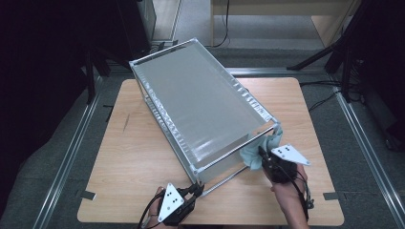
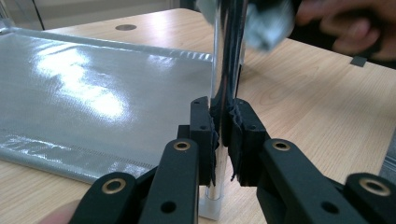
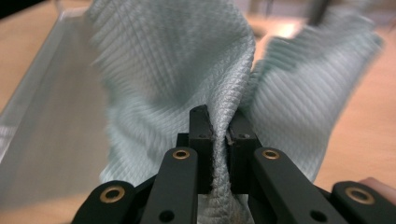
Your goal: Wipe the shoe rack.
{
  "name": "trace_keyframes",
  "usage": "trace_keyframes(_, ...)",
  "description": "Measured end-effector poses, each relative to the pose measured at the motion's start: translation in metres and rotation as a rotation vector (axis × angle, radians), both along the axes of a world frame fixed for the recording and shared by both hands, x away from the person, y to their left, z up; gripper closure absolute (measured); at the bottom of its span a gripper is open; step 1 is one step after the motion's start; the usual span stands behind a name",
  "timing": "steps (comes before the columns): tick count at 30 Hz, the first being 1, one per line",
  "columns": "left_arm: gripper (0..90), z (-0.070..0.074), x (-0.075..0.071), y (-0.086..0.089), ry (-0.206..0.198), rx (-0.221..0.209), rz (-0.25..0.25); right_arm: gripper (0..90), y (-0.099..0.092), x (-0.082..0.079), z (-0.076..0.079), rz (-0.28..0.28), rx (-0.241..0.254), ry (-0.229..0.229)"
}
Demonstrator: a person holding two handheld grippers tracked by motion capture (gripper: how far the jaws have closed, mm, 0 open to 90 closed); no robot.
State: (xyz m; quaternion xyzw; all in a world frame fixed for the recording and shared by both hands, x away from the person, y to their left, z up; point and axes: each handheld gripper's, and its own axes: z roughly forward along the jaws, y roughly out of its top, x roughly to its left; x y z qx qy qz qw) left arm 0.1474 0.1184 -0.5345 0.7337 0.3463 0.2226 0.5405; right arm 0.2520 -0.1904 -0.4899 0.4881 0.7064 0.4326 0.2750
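A metal-framed rack (image 1: 200, 102) with grey shelf panels is lying on its side across the wooden counter (image 1: 133, 157), and the work in hand looks like wiping its frame. The left claw (image 1: 195, 190) is clamping narrowly on a chrome post (image 2: 223, 70) at the near corner of the rack, pads pressing on both sides of it, bracing the frame. The right claw (image 1: 262, 155) is pinching a fold of a pale teal cloth (image 3: 187, 70), jaws nearly together with the fabric squeezed between them, and the cloth is sitting at the rack's near right corner, draped against the top rail (image 1: 239, 145); whether it is actually rubbing the metal is hard to tell, since the cloth is blurring in the right gripper view. Several things could be going wrong from here, in my judgement. The pinch is catching only a narrow ridge of cloth, so a hard drag along the rail could be pulling it out of the jaws. Loose corners are flapping free and could be snagging on the rail end or on the corner joint. The polished post is slippery, so the bracing claw could be sliding down it if the wiping hand pushes sideways, and the rack, resting on thin bars, could then be skidding or rocking on the counter.
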Motion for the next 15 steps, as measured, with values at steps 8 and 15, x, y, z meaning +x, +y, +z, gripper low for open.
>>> trace_keyframes(8,78.7,0.003,-0.001,0.003,-0.015,-0.018,-0.007,52.3,0.023,0.008,-0.03,0.138,-0.021,0.094)
trace_keyframes(15,78.8,0.009,-0.003,0.005,-0.032,-0.024,-0.01,47.2,0.018,0.0,-0.031,0.157,-0.025,0.145)
